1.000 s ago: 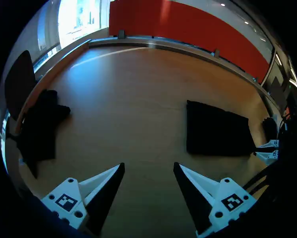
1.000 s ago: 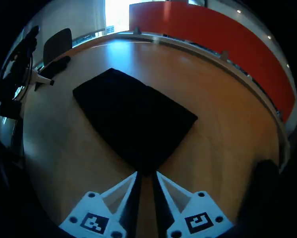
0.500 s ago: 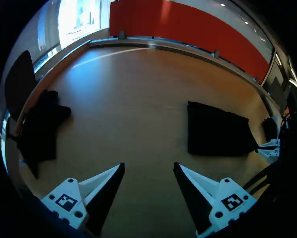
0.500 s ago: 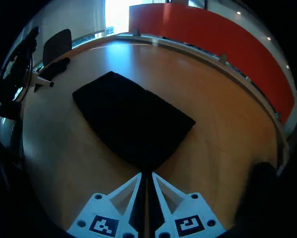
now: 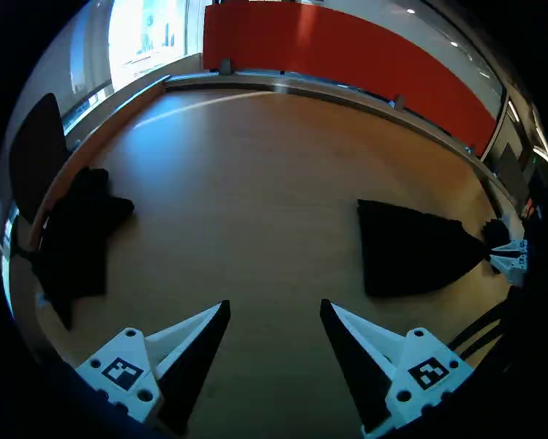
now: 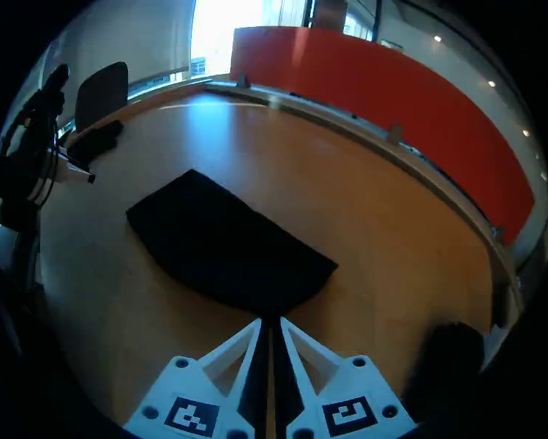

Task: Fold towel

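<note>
Smooth wooden table. Black cloth towel, mid-frame in right gripper view, long axis upper left to lower right, near corner tapering to a point in right gripper, fingers pinched on it. Left gripper, btm centre: spread wide, empty.

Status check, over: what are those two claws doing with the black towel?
Left gripper open, idle above table. Right gripper shut on corner of black towel. Dark cloth heap far left, out of the way.
</note>
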